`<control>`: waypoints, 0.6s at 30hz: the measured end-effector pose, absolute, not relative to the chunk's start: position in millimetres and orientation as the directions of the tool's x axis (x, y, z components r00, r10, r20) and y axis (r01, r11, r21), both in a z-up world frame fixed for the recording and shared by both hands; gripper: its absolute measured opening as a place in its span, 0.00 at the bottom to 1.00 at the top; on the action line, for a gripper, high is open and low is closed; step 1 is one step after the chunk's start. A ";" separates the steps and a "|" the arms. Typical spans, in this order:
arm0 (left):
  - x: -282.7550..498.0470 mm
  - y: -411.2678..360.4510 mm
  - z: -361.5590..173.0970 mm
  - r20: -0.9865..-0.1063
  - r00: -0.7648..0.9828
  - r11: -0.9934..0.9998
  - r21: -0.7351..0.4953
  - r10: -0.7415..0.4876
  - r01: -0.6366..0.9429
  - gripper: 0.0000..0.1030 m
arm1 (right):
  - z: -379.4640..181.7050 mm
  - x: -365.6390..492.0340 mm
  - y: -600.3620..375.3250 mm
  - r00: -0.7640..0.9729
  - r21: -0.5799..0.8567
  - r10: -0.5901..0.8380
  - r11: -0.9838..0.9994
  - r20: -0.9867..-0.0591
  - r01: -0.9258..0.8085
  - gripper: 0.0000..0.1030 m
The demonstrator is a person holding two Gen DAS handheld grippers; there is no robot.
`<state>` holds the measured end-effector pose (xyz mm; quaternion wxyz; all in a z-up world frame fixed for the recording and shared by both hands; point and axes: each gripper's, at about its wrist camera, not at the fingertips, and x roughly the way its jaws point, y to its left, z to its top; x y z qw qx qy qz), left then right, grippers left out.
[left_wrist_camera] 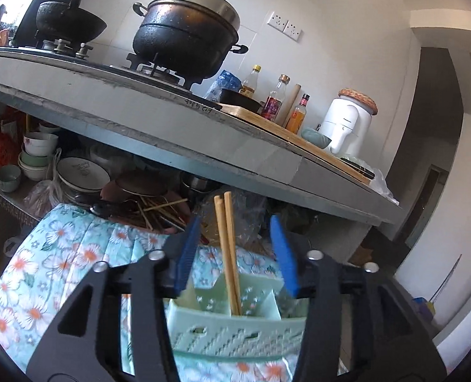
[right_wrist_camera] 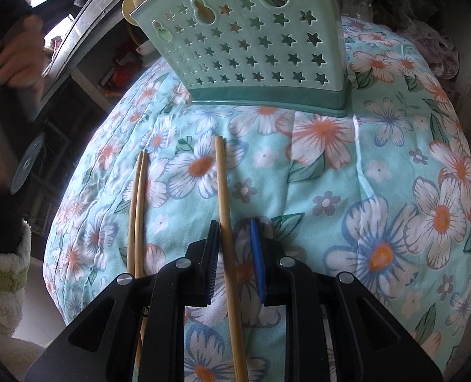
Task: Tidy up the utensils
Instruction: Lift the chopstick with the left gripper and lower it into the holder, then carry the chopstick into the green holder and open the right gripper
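Note:
A pale green utensil holder (left_wrist_camera: 232, 324) (right_wrist_camera: 251, 41) with star cutouts stands on a floral cloth (right_wrist_camera: 346, 175). In the left wrist view two wooden chopsticks (left_wrist_camera: 229, 248) stand upright in it, between the blue pads of my open left gripper (left_wrist_camera: 235, 232), which hovers above the holder. In the right wrist view my right gripper (right_wrist_camera: 235, 226) is open low over the cloth, with a single chopstick (right_wrist_camera: 227, 222) lying between its jaws, close to the left pad. A pair of chopsticks (right_wrist_camera: 138, 210) lies on the cloth to the left.
A grey counter (left_wrist_camera: 171, 127) overhangs with a black pot (left_wrist_camera: 187, 31), wok (left_wrist_camera: 70, 19), bottles and a white appliance (left_wrist_camera: 346, 127). Bowls (left_wrist_camera: 38, 156), plates and loose chopsticks (left_wrist_camera: 159, 213) crowd the shelf below. A hand (right_wrist_camera: 16, 54) shows at far left.

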<state>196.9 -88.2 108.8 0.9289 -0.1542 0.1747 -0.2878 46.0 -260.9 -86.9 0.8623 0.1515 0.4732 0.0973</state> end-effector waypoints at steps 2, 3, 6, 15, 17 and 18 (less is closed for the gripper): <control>185.5 -78.8 107.0 -0.243 0.768 0.785 -0.385 -0.593 0.485 0.47 | -83.8 46.9 -262.0 0.533 0.356 0.313 0.934 -0.786 -0.023 0.20; 180.7 -75.1 106.9 -0.251 0.765 0.787 -0.383 -0.593 0.484 0.50 | -82.0 47.8 -262.5 0.533 0.354 0.311 0.935 -0.787 -0.023 0.20; 163.9 -58.7 95.7 -0.300 0.752 0.797 -0.376 -0.587 0.473 0.50 | -75.6 53.1 -260.6 0.536 0.339 0.303 0.940 -0.788 -0.032 0.20; 116.0 -15.0 22.7 -0.540 0.653 0.848 -0.344 -0.530 0.404 0.50 | -87.4 81.4 -233.3 0.514 0.247 0.231 0.968 -0.826 -0.037 0.20; 109.0 -4.9 9.5 -0.582 0.640 0.865 -0.331 -0.502 0.378 0.50 | -87.8 84.7 -231.0 0.520 0.234 0.211 0.972 -0.828 -0.022 0.20; 105.7 1.8 1.1 -0.610 0.631 0.877 -0.322 -0.479 0.355 0.50 | -87.4 86.1 -230.9 0.524 0.232 0.205 0.973 -0.827 -0.015 0.20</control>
